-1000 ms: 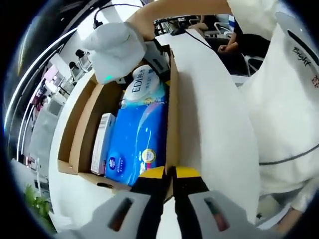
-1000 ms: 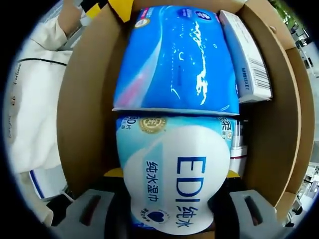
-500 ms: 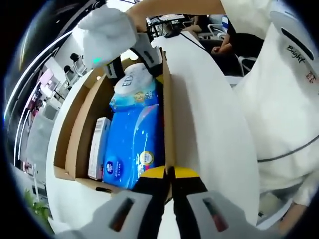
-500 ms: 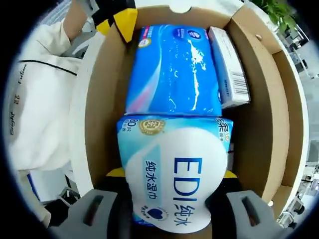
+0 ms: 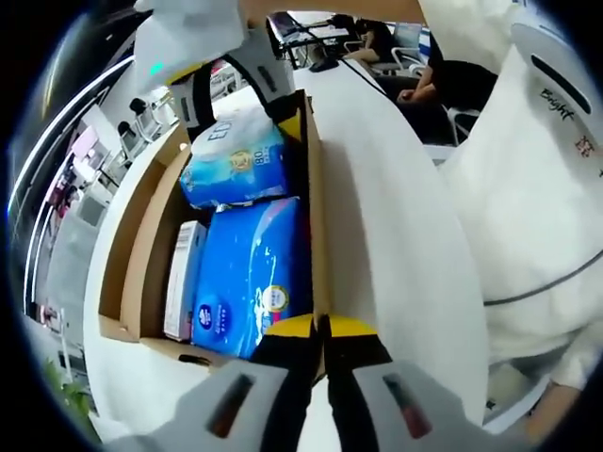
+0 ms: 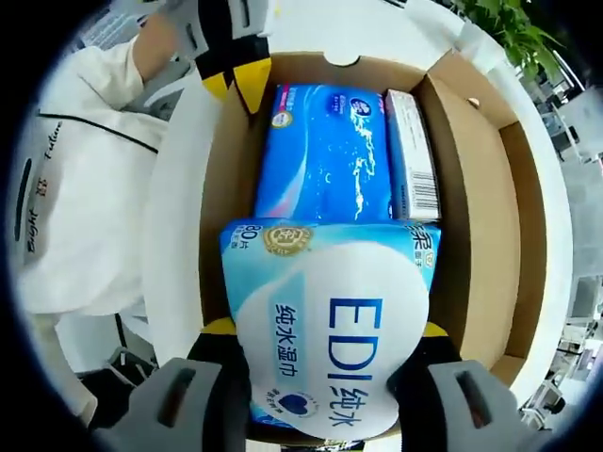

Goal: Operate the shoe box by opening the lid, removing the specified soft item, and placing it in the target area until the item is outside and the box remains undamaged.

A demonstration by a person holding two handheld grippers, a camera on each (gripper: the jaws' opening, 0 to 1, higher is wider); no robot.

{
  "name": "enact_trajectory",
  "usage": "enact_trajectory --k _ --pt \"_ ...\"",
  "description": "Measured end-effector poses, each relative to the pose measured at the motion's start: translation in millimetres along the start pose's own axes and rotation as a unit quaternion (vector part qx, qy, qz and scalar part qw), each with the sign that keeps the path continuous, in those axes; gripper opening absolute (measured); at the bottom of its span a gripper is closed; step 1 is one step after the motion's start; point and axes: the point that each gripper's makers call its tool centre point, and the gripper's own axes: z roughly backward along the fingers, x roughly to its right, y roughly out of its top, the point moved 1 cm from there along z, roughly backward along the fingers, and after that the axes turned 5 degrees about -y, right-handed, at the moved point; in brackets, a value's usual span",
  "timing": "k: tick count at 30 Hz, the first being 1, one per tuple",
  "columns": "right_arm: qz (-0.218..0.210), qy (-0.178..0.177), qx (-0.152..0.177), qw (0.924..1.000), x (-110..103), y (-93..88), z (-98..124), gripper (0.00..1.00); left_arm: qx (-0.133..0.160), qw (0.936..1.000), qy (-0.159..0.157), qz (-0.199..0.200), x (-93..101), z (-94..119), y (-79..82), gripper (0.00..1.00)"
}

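An open brown shoe box stands on a white table. My right gripper is shut on a light blue wet wipes pack marked EDI and holds it above the box; in the left gripper view that pack hangs over the box's far end under the right gripper. A dark blue tissue pack and a slim white carton lie inside. My left gripper is shut on the box's near right wall, and its yellow-tipped fingers show at the box's far corner.
A person in a white garment stands close along one side of the table. The white tabletop runs beside the box. Chairs and seated people are beyond it. A green plant is off the table's far end.
My right gripper has lifted the wet wipes pack up out of the box, and the box looks smaller beneath it. The left gripper keeps its hold on the box wall.
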Motion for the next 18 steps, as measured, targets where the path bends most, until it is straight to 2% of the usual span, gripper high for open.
enact_trajectory --k 5,9,12,13,15,18 --pt "0.031 0.003 -0.017 0.9994 -1 0.1 1 0.61 -0.001 1.0 0.002 0.0 0.1 0 0.0 0.02" --pt "0.026 0.009 -0.024 0.9993 4 -5.6 7 0.6 0.001 1.0 0.002 -0.001 -0.5 1 0.0 0.02" --pt "0.031 -0.001 -0.025 0.9992 4 -8.5 13 0.6 0.002 1.0 0.002 -0.002 -0.8 1 0.1 0.02" --pt "0.028 -0.012 -0.013 0.9995 8 -5.7 12 0.61 0.003 1.0 0.002 -0.003 -1.1 1 0.1 0.02" --pt "0.029 -0.004 -0.015 0.9995 6 -6.6 15 0.61 0.004 1.0 0.002 -0.002 -1.4 1 0.1 0.02" --pt "0.025 -0.013 -0.017 0.9995 10 -8.2 20 0.61 0.004 1.0 0.002 -0.002 -1.6 1 0.0 0.02"
